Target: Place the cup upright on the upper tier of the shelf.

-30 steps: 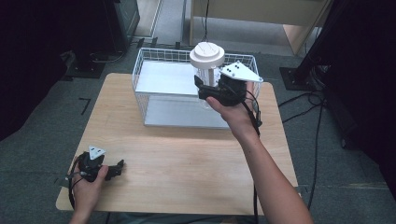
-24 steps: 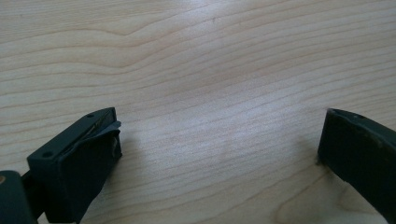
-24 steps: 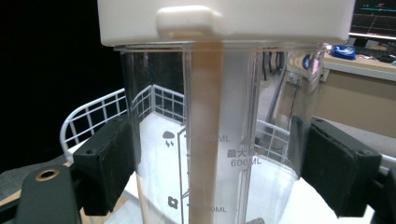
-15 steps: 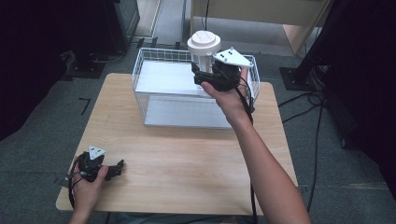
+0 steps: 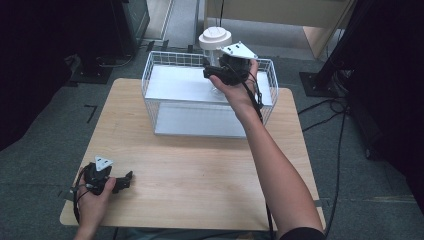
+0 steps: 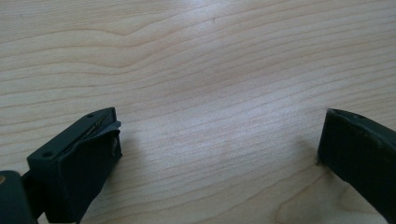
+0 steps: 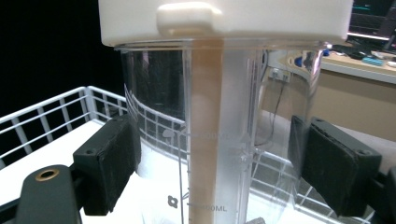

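A clear measuring container (image 7: 219, 140) with a white lid (image 5: 215, 37) hangs upright over the far side of a white wire basket (image 5: 165, 60). My right gripper (image 5: 214, 75) is shut on its clear body, with one black pad (image 7: 109, 158) pressed on each side. Millilitre marks run down the container's wall. My left gripper (image 5: 125, 181) rests on the wooden table (image 5: 200, 165) near its front left corner. It is open, with bare wood between its jaws (image 6: 219, 140).
The basket stands at the table's far edge and has a flat white floor (image 5: 180, 82). Cables (image 5: 340, 125) trail over the grey floor to the right. A black stand base (image 5: 320, 82) sits beyond the table's right corner, and dark equipment (image 5: 95, 65) stands at the far left.
My right gripper has carried the lidded container up and farther away, from over the basket's middle to over its far side. The left gripper has stayed put.
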Action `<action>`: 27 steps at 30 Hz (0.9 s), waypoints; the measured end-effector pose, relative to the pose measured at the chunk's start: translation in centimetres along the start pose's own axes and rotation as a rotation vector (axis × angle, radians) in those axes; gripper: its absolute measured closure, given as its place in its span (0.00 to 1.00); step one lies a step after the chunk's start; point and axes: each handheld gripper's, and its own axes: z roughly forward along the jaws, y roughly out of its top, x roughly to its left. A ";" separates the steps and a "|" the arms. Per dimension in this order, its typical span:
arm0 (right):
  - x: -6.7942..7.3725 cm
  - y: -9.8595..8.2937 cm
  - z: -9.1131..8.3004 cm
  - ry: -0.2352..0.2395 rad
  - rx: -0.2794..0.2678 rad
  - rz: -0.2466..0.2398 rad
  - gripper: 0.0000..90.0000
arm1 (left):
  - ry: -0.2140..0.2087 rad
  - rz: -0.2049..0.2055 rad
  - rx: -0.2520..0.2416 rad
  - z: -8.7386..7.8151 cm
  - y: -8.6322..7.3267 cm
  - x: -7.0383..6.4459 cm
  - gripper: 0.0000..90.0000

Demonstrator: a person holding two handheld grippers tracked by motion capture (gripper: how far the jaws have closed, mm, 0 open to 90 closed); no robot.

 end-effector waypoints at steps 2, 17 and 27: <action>-0.1 0.0 0.4 0.003 -0.004 0.010 0.18 | 0.000 0.000 0.000 0.0 0.0 0.0 0.00; -1.1 -1.4 -0.3 0.016 -0.052 0.024 0.18 | 0.000 0.000 0.000 0.0 0.0 0.0 0.00; -1.8 -2.3 -1.4 0.034 -0.063 0.048 0.18 | -0.001 -0.003 0.000 0.0 0.0 0.0 0.00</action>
